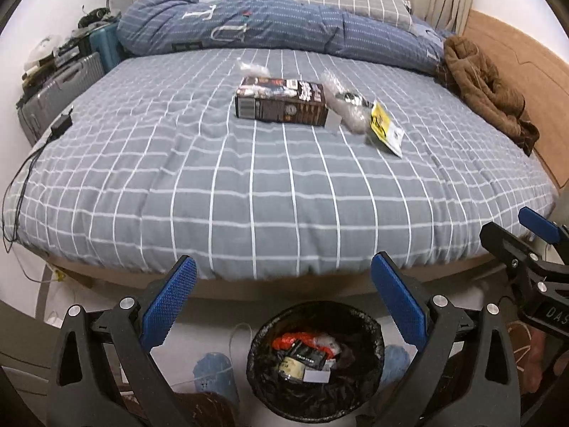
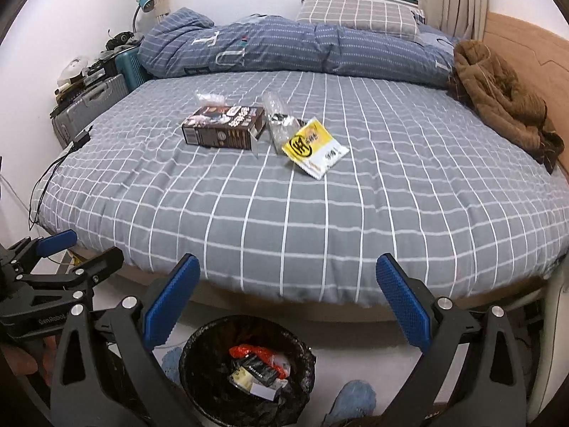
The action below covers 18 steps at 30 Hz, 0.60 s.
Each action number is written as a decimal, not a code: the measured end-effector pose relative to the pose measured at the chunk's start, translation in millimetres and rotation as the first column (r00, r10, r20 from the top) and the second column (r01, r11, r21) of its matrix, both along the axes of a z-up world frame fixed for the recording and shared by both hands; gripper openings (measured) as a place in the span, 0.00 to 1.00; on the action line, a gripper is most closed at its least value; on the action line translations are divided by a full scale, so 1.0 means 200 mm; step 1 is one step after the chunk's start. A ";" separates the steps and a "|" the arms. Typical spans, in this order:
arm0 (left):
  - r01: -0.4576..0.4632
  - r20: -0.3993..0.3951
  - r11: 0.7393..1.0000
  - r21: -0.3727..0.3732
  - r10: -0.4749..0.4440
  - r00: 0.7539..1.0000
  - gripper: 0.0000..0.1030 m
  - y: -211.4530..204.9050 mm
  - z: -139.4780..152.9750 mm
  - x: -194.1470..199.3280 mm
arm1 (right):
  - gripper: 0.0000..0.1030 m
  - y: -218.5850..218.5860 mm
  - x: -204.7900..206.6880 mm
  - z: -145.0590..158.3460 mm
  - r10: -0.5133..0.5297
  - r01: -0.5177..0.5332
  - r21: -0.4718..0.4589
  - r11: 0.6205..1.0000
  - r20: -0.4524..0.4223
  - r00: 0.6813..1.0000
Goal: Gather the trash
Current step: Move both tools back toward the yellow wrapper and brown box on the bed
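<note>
Four trash pieces (image 1: 281, 101) far beyond both tools (image 1: 282, 284).

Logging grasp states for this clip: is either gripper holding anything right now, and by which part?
Nothing is held. The left gripper and right gripper are both open and empty above the trash bin; the dark box lies on the bed.

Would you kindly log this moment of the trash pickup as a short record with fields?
setting: bed with grey checked sheet
trash on bed: dark carton; yellow packet; clear wrapper between them; small clear bag behind carton
bin: black-lined trash bin on floor at bed's foot, already holding wrappers
left hand-held gripper: open, empty, above bin
right hand-held gripper: open, empty
other items: brown garment, folded blue duvet
</note>
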<state>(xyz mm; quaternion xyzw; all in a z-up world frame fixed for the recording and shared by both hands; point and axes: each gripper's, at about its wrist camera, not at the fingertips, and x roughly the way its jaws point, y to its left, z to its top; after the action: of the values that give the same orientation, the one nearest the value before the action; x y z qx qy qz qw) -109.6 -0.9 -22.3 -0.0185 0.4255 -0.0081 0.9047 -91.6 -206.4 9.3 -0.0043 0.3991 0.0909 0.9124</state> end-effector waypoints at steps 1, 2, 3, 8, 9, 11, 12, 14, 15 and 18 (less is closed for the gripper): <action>-0.001 0.001 1.000 0.002 0.001 1.000 0.94 0.00 0.01 0.01 | 0.93 0.00 0.01 0.00 0.001 -0.001 0.000 1.000 0.001 1.000; -0.002 0.000 1.000 0.003 0.002 1.000 0.94 0.00 0.01 0.03 | 0.93 0.01 0.03 0.01 0.003 -0.003 -0.001 1.000 0.004 1.000; -0.002 0.001 1.000 0.005 0.002 1.000 0.94 0.01 0.02 0.06 | 0.93 0.01 0.05 0.01 0.004 -0.004 -0.002 1.000 0.006 1.000; -0.001 0.004 1.000 0.009 0.001 1.000 0.94 0.02 0.04 0.16 | 0.93 0.02 0.16 0.04 0.007 -0.007 -0.003 1.000 0.018 1.000; -0.001 0.004 1.000 0.008 0.001 1.000 0.94 0.02 0.04 0.17 | 0.93 0.02 0.18 0.04 0.007 -0.007 -0.003 1.000 0.019 1.000; -0.001 0.006 1.000 0.010 0.001 1.000 0.94 0.03 0.04 0.22 | 0.93 0.02 0.23 0.04 0.009 -0.009 -0.004 1.000 0.020 1.000; -0.001 0.007 1.000 0.012 0.001 1.000 0.94 0.03 0.04 0.24 | 0.93 0.03 0.26 0.04 0.010 -0.010 -0.005 1.000 0.021 1.000; -0.001 0.008 1.000 0.013 0.001 1.000 0.94 0.04 0.04 0.29 | 0.93 0.04 0.32 0.03 0.013 -0.013 -0.008 1.000 0.022 1.000; -0.002 0.008 1.000 0.013 0.002 1.000 0.94 0.04 0.04 0.32 | 0.93 0.04 0.34 0.03 0.014 -0.014 -0.009 1.000 0.022 1.000; -0.008 0.009 1.000 0.009 0.008 1.000 0.94 0.06 0.04 0.41 | 0.93 0.04 0.43 0.01 0.017 -0.017 -0.011 1.000 0.018 1.000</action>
<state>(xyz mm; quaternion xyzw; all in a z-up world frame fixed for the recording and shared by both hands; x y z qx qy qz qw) -27.2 10.6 -14.9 -0.0159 0.4214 -0.0027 0.9067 -5.5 -197.5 11.9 -0.0136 0.3914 0.0964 0.9151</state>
